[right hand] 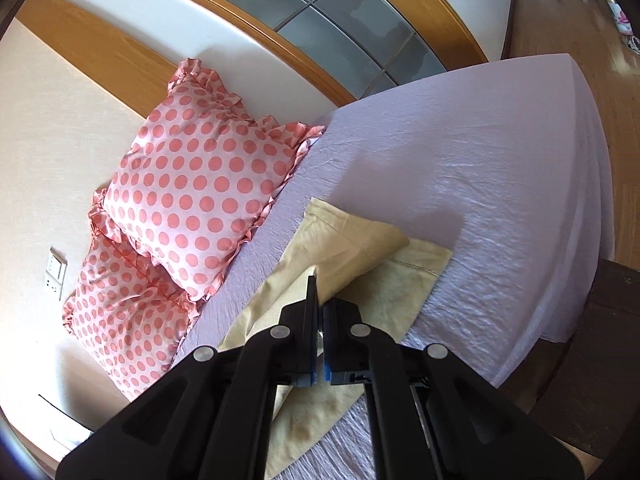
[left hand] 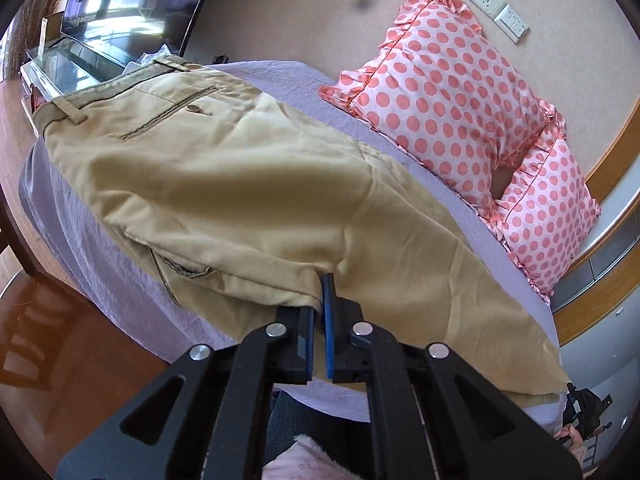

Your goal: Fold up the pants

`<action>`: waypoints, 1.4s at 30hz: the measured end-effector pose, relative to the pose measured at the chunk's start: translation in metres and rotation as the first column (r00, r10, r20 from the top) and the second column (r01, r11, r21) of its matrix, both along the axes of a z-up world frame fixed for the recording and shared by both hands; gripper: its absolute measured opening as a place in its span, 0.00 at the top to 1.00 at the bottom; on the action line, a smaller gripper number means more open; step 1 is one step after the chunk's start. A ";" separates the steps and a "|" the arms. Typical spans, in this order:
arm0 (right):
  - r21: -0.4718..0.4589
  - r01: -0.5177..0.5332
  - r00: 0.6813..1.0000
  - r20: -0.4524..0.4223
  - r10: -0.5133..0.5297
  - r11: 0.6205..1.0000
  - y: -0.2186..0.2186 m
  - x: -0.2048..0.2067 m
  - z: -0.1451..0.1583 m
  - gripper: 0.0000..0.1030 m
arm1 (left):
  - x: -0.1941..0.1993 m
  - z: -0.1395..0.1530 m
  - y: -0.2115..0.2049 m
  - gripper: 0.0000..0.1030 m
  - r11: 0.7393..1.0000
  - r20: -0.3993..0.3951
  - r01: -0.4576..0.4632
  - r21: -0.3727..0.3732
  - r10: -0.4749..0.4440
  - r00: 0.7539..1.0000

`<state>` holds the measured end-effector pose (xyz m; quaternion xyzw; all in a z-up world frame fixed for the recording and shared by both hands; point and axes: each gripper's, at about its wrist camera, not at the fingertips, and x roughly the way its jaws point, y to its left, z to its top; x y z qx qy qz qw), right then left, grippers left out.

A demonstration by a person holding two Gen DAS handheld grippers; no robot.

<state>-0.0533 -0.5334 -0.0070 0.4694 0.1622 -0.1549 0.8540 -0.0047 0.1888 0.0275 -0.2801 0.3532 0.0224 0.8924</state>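
Tan pants (left hand: pixel 224 184) lie lengthwise on a lilac bed sheet (left hand: pixel 352 120), waistband and back pocket at the far left, one leg stretched toward the lower right. My left gripper (left hand: pixel 320 292) is shut on a fold of the pants near the crotch seam and lifts it slightly. In the right wrist view, my right gripper (right hand: pixel 319 288) is shut on the upper leg of the pants (right hand: pixel 348 248) near its hem, raised off the lower leg that lies flat on the sheet (right hand: pixel 480 184). The right gripper also shows at the left view's lower right edge (left hand: pixel 582 404).
Two pink polka-dot pillows (left hand: pixel 452 92) (right hand: pixel 196 184) lean against the wall behind the pants. A TV and a glass-topped stand (left hand: pixel 76 60) stand past the waistband. A wooden headboard (right hand: pixel 304 60) curves beyond the bed. A wooden floor (left hand: pixel 60 320) lies beside the bed.
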 end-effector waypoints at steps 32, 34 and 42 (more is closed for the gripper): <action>-0.367 -0.373 0.892 0.112 0.438 0.852 0.134 0.082 0.069 0.95 | -0.063 -0.024 0.048 0.27 0.979 0.156 -0.146 -0.142 0.168 0.973; -0.412 -0.503 0.794 0.127 0.595 0.760 0.191 0.100 0.085 0.95 | -0.063 -0.023 0.047 0.25 0.979 0.162 -0.142 -0.143 0.165 0.973; -0.461 -0.875 0.281 -0.236 0.930 0.147 0.428 0.117 0.040 0.87 | -0.053 -0.021 0.048 0.19 0.980 0.170 -0.134 -0.147 0.158 0.973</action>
